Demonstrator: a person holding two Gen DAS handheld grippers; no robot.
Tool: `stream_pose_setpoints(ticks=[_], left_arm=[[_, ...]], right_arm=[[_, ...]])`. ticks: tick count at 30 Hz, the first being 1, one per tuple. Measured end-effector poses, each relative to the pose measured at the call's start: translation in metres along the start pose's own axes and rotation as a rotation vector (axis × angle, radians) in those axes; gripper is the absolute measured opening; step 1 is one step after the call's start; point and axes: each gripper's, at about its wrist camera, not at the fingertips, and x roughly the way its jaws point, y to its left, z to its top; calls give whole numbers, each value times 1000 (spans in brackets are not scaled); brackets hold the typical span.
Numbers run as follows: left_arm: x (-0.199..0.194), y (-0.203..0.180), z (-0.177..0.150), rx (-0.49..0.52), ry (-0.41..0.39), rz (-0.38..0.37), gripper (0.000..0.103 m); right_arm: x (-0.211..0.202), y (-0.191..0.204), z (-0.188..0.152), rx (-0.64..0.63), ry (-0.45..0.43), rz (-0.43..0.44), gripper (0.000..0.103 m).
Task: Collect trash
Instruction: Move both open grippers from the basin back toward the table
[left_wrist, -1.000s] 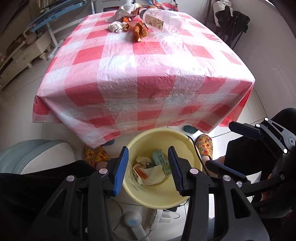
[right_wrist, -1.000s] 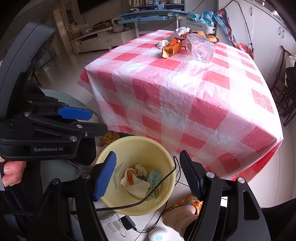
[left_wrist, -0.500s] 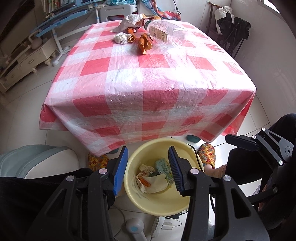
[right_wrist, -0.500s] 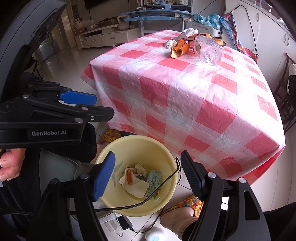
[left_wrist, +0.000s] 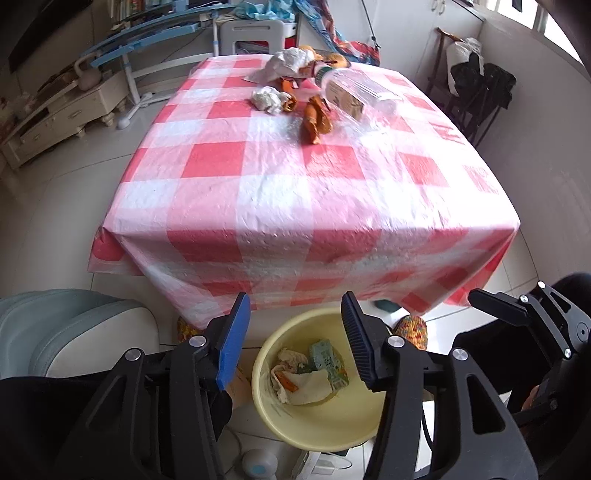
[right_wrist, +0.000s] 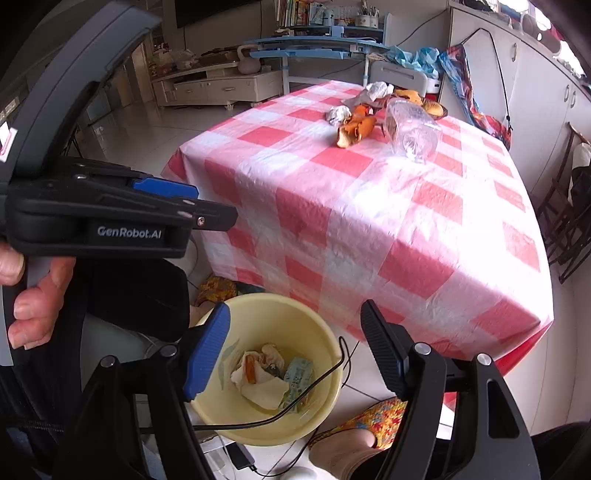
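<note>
1. Left claw (left_wrist: 295, 325): spread wide, holding nothing, hanging above the yellow bin (left_wrist: 317, 417) on the floor at the near edge of the desk (left_wrist: 295, 192).
2. Right claw (right_wrist: 295, 347): also spread wide and bare, poised over the same bin (right_wrist: 280, 428) from the right; a black cable (right_wrist: 314, 384) draped across the bin's rim.
3. Inside the bin: crumpled tissue (left_wrist: 306, 384), a scrap of orange peel (left_wrist: 288, 380) and a green carton (left_wrist: 328, 362), all lying at the bottom.
4. On the desk, under a red-and-white checked cloth, at the far end: a clear plastic bottle (left_wrist: 358, 92) on its side, orange peel (left_wrist: 316, 118) just left of it, a white tissue ball (left_wrist: 267, 98) further left, and a larger crumpled paper (left_wrist: 288, 62) behind these, with more orange scraps at the very far edge.
5. Near half of the desk: bare cloth only, well apart from both claws.
6. Seen from the right wrist: the left device's black body (right_wrist: 110, 218) marked "GenRobot.AI", gripped by a hand (right_wrist: 29, 295) at the left edge.
7. On the floor beside the bin: feet in patterned slippers (right_wrist: 376, 417), a grey-green seat (left_wrist: 66, 332) at the near left.
</note>
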Motion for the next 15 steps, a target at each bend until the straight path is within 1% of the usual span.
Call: stream_pose_setpoints(ticks=[6, 8, 11, 15], left_arm=[[7, 6, 26, -48, -13, -8, 52], [10, 5, 39, -53, -24, -9, 55], [16, 3, 59, -59, -39, -15, 56], [30, 3, 88, -88, -50, -23, 57]], right_arm=[[0, -15, 21, -27, -23, -27, 70], [2, -22, 29, -31, -29, -39, 70], [6, -35, 41, -37, -39, -58, 70], [15, -54, 61, -34, -53, -83, 73]])
